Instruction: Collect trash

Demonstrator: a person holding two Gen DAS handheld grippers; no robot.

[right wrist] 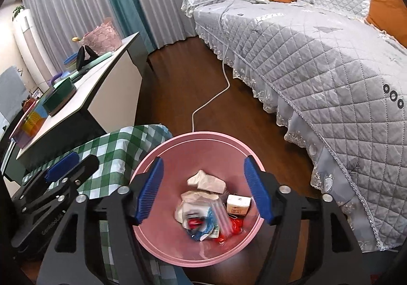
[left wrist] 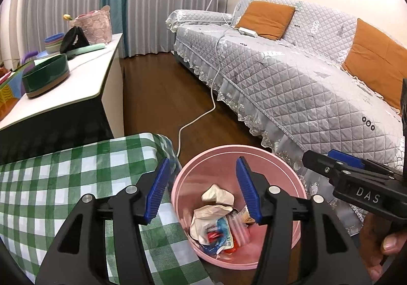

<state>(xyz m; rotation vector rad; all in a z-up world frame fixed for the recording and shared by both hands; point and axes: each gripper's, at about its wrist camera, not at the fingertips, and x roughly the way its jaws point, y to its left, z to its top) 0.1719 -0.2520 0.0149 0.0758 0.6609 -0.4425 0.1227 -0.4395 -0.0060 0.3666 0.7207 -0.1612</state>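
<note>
Right wrist view: a round pink plastic waste bin (right wrist: 195,254) is seen from above on the dark wooden floor (right wrist: 178,86), wedged between a green-and-white checked tablecloth (right wrist: 112,147) and a grey quilted sofa cover (right wrist: 318,61). Crumpled white paper (right wrist: 206,182), a small cream carton (right wrist: 238,204) and red and blue wrappers (right wrist: 203,227) are piled at its bottom. The right gripper (right wrist: 203,188) is held over the bin's mouth with its blue-padded jaws spread wide and nothing between them. The left gripper (left wrist: 202,189) is held beside it, half over the cloth's edge, its jaws parted less widely and likewise empty; its side is caught at the left edge of the right wrist view.

The dropping-off step is judged to be in hand, the load apparently released into the bin. More litter would have to be located next, and none can be picked out on the floor or on the white side table (left wrist: 84,76). A white cable (left wrist: 213,86) is trailed from the sofa to the floor behind the bin.

Much of the trash is blurred, so individual wrappers cannot be identified. The bin's near rim is hidden behind the gripper bodies, and only part of a hand (left wrist: 386,246) is shown at the left wrist view's lower right corner.
</note>
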